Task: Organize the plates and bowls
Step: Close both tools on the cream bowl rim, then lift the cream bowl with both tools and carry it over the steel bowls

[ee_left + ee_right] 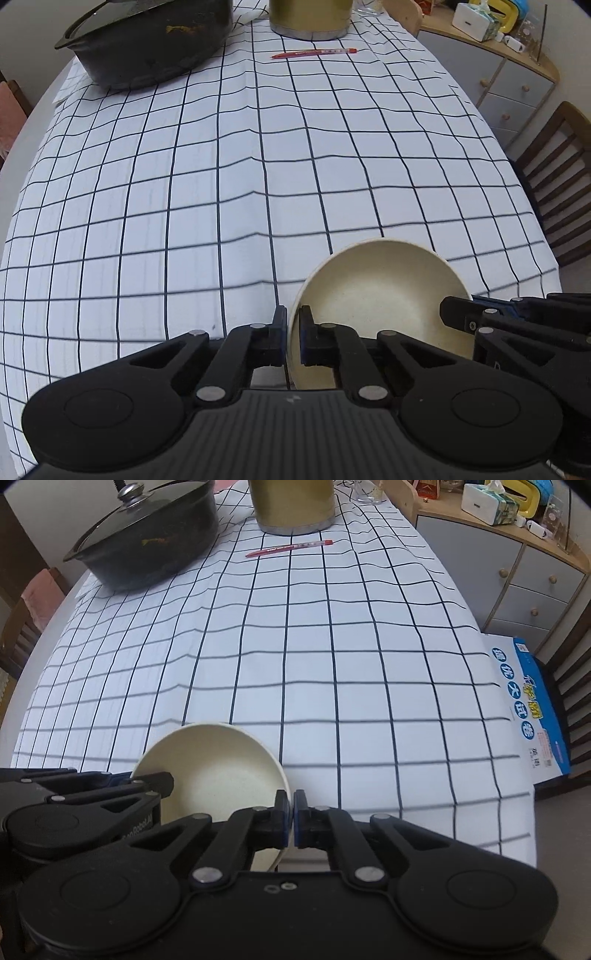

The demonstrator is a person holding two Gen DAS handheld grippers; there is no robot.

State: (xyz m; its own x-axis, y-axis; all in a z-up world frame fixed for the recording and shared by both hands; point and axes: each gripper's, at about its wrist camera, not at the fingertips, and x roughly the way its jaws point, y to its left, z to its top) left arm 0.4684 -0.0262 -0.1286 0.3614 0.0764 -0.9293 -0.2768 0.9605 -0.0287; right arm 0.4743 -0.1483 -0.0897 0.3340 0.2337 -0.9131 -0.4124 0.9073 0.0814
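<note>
Over the near table edge you've got both grippers, left (pixel 292 338) and right (pixel 293 819), pinched on opposite rims of the bowl (pixel 218 775), presumably to carry it level.

Your bench (pixel 332 664) is covered by a white cloth with a dark grid of lines (pixel 221 184), creased into ridges across its width. At the far left on it stands a black lidded cooking pot (pixel 147 542); beside that, a brass-coloured cylindrical vessel with a silver base (pixel 293 506). Just in front of the vessel lies a red pen (pixel 290 548).
</note>
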